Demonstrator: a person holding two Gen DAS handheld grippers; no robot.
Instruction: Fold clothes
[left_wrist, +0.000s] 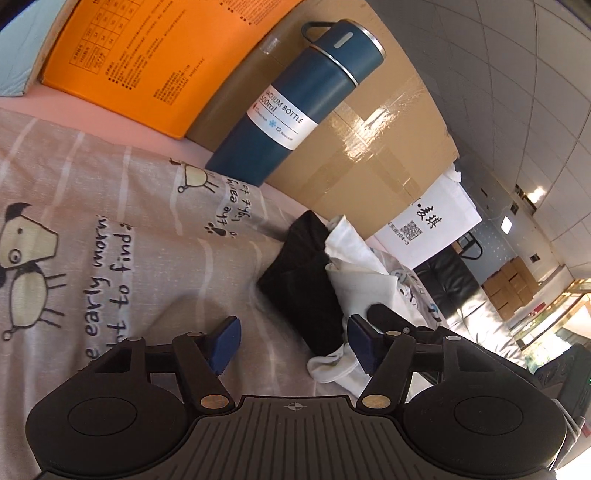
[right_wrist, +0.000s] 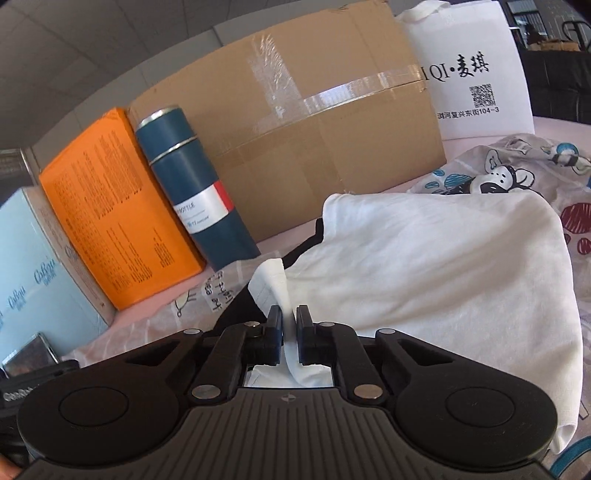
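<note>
A white garment (right_wrist: 436, 273) lies bunched on the printed bedsheet (left_wrist: 110, 229), over a black garment (left_wrist: 303, 280). My right gripper (right_wrist: 287, 314) is shut on a fold of the white garment's edge and holds it lifted. The black garment shows as a dark strip under the white one in the right wrist view (right_wrist: 236, 310). My left gripper (left_wrist: 291, 336) is open and empty, low over the sheet, just before the black garment and a white cloth end (left_wrist: 332, 365). The white garment also shows in the left wrist view (left_wrist: 358, 266).
A blue vacuum bottle (left_wrist: 295, 107) stands against a taped cardboard box (right_wrist: 303, 136). An orange box (right_wrist: 118, 218) and a pale blue box (right_wrist: 33, 284) stand to its left. A white bag (right_wrist: 472, 70) stands at the right. A cartoon-print cloth (right_wrist: 517, 173) lies behind the white garment.
</note>
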